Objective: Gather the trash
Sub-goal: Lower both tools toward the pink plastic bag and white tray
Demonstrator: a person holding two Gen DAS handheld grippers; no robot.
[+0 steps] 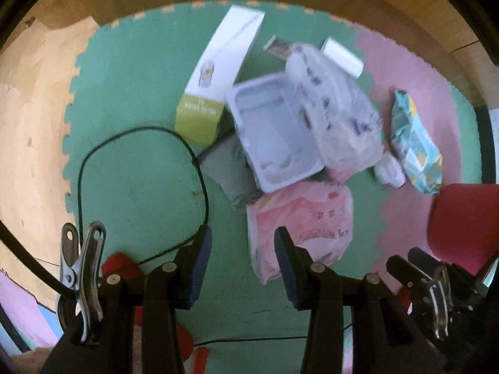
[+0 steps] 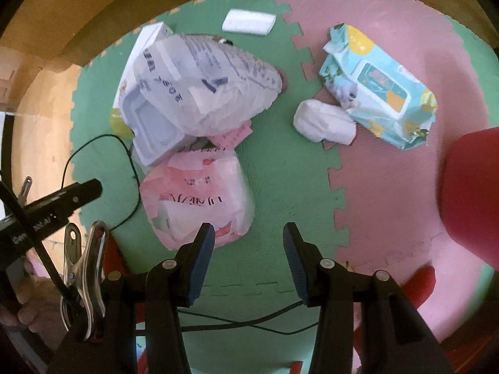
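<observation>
Hovering above a heap of litter on a green and pink foam mat (image 2: 280, 187), both grippers point down with nothing between their fingers. The left gripper (image 1: 243, 268) has its jaws apart, and just ahead of its right fingertip lies a pink plastic bag (image 1: 299, 218); further ahead sit a grey plastic tray (image 1: 271, 134), a translucent printed bag (image 1: 336, 106) draped over the tray's far side, and a long white and green carton (image 1: 218, 71). The right gripper (image 2: 249, 261) also stands apart and empty, with that same pink bag just ahead of its left fingertip. Ahead and to its right, well clear of the pile, lie a white wad (image 2: 324, 121) touching a blue wipes packet (image 2: 377, 84), and far ahead a small white box (image 2: 249, 21). A thin black cord (image 1: 140, 162) loops over the mat left of the heap. This looks like the approach before a first pick. The next move probably calls for lowering one gripper onto the pink bag, pinching a raised fold rather than flat film, and keeping clear of the cord.
</observation>
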